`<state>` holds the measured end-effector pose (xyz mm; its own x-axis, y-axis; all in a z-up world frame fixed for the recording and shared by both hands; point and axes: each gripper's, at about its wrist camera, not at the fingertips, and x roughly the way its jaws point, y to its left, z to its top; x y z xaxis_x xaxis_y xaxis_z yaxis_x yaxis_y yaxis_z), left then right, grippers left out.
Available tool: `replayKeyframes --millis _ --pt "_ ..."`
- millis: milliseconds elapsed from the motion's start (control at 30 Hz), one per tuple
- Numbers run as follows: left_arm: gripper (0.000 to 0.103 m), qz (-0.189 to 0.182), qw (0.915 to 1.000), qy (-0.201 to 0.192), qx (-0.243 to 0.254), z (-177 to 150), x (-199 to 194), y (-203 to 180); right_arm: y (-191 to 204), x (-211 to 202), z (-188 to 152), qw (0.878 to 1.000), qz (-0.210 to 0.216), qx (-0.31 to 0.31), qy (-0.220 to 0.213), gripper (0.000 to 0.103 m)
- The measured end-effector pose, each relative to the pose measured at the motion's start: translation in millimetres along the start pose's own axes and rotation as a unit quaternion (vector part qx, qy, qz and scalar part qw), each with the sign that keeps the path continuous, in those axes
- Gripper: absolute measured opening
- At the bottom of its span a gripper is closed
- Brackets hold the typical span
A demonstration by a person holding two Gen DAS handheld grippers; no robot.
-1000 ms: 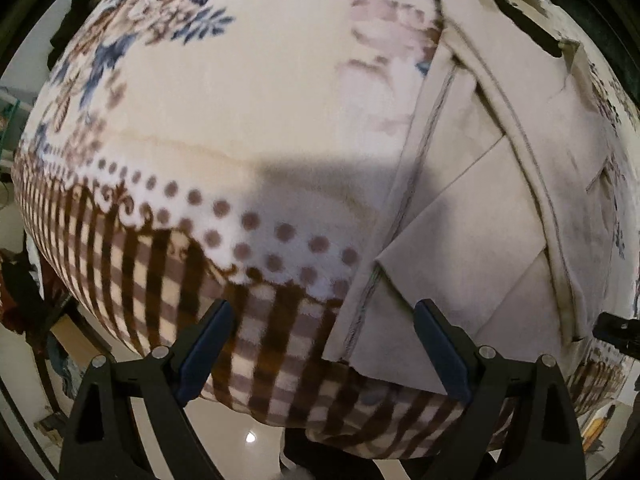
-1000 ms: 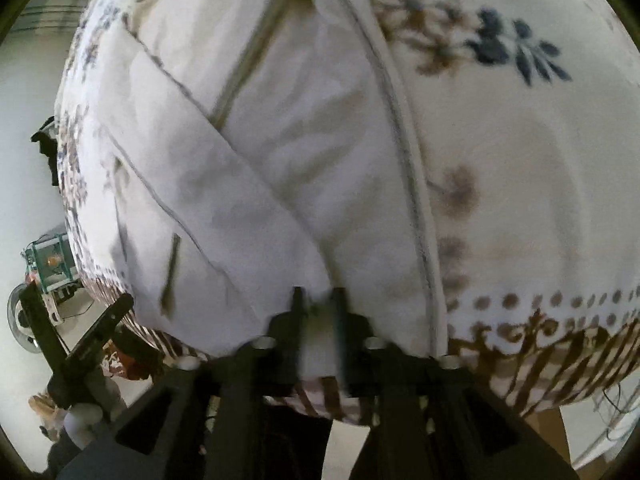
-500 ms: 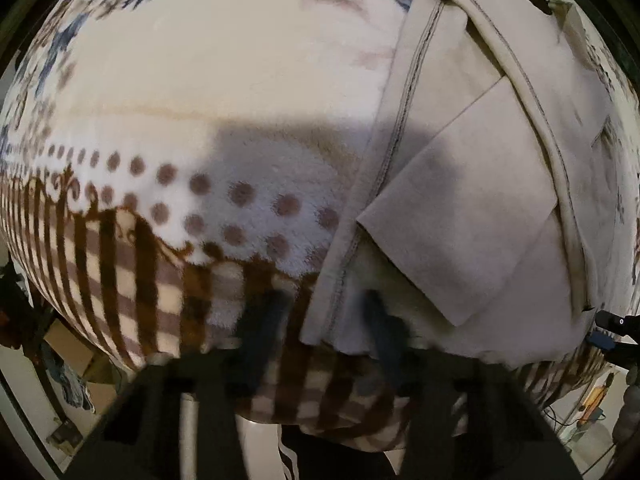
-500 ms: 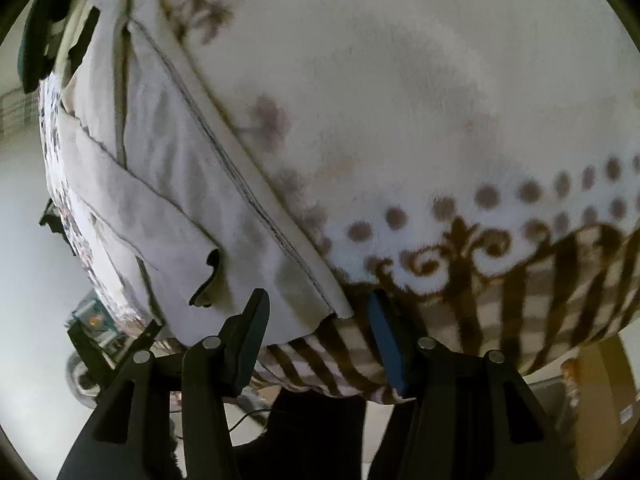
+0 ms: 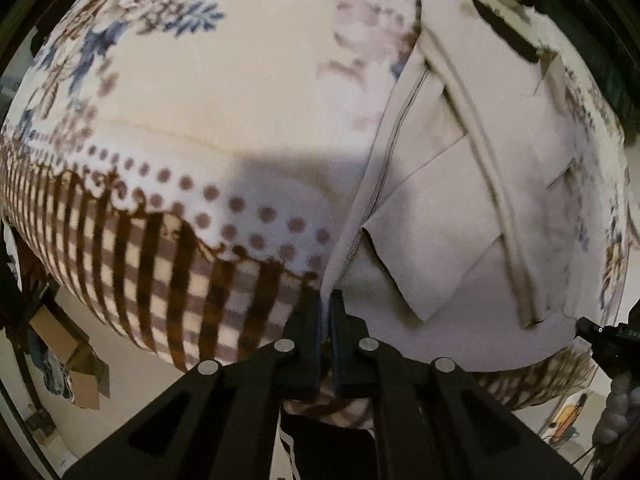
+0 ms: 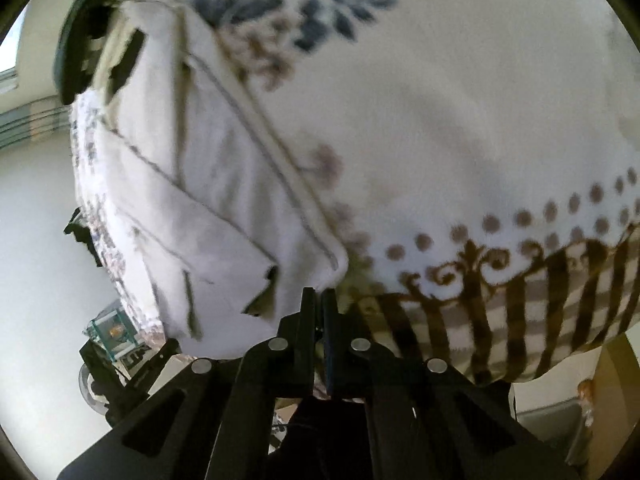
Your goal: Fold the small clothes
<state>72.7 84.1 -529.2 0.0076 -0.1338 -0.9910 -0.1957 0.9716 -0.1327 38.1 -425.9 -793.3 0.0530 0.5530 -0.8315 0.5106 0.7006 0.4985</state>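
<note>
A pale beige garment [image 5: 472, 216] lies partly folded on a floral blanket [image 5: 224, 92], with a folded flap and seams showing. My left gripper [image 5: 325, 300] is shut on the garment's near left corner at the hem. In the right wrist view the same garment [image 6: 192, 208] lies to the left, and my right gripper [image 6: 315, 294] is shut on its near right corner. The right gripper also shows at the right edge of the left wrist view [image 5: 600, 332].
The blanket has a dotted band and a brown checked border [image 5: 168, 276] hanging over the near edge. A cardboard box [image 5: 68, 356] sits on the floor to the left. A dark object [image 6: 88, 36] lies at the garment's far end.
My left gripper went from open to shut on the garment's left corner. My right gripper let go, opened, then shut again on the right corner.
</note>
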Motion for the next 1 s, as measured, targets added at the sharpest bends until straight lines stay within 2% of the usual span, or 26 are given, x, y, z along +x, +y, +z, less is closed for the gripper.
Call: replayKeyframes --millis 67,100,200,267,333,400,433,500,600,667,700,733,800,833,867,900,1000 --pt "0.002 -0.007 0.9998 -0.014 -0.011 9 -16 1 3 -9 10 1.000 0.013 -0.004 -0.006 0.003" --pt "0.002 -0.008 0.9995 -0.025 -0.016 16 -26 1 14 -21 7 1.000 0.017 -0.009 -0.009 0.003" --pt "0.002 -0.022 0.9973 -0.063 -0.032 43 -45 -2 36 -41 28 0.999 0.034 -0.024 -0.026 0.003" --pt "0.002 -0.035 0.9950 -0.085 -0.038 60 -48 -4 48 -39 46 0.998 0.039 -0.031 -0.045 0.003" --pt "0.002 -0.042 0.9931 -0.101 -0.043 85 -42 -24 63 -40 67 0.997 0.039 -0.034 -0.065 0.003" --pt "0.002 -0.055 0.9912 -0.112 -0.044 121 -31 -37 77 -39 92 0.995 0.034 -0.039 -0.089 0.003" --pt "0.003 -0.055 0.9908 -0.113 -0.050 138 -28 -43 82 -36 107 0.994 0.030 -0.038 -0.100 0.003" --pt "0.006 -0.029 0.9897 -0.125 -0.064 173 -17 -47 101 -35 131 0.992 0.005 -0.043 -0.122 0.003" --pt "0.007 -0.046 0.9884 -0.124 -0.075 206 -8 -43 121 -19 156 0.987 -0.050 -0.063 -0.142 0.004" --pt "0.025 -0.052 0.9893 -0.112 -0.078 218 -4 -38 134 -24 167 0.987 -0.051 -0.065 -0.136 0.007" --pt "0.029 -0.059 0.9889 -0.111 -0.079 218 -5 -35 135 -24 172 0.987 -0.044 -0.068 -0.137 0.016" --pt "0.036 -0.066 0.9885 -0.110 -0.079 216 -6 -31 134 -22 173 0.987 -0.044 -0.071 -0.140 0.036" --pt "0.047 -0.082 0.9886 -0.102 -0.074 209 -4 -25 139 -29 174 0.985 -0.043 -0.081 -0.147 0.054" --pt "0.052 -0.086 0.9892 -0.095 -0.071 208 1 -24 143 -36 173 0.984 -0.047 -0.088 -0.148 0.054" --pt "0.052 -0.091 0.9900 -0.084 -0.067 203 7 -21 151 -58 172 0.983 -0.053 -0.096 -0.145 0.054" --pt "0.052 -0.096 0.9906 -0.073 -0.063 201 13 -21 154 -62 173 0.983 -0.055 -0.106 -0.138 0.054" --pt "0.052 -0.106 0.9919 -0.039 -0.057 187 33 -22 157 -46 180 0.984 -0.077 -0.121 -0.105 0.054"
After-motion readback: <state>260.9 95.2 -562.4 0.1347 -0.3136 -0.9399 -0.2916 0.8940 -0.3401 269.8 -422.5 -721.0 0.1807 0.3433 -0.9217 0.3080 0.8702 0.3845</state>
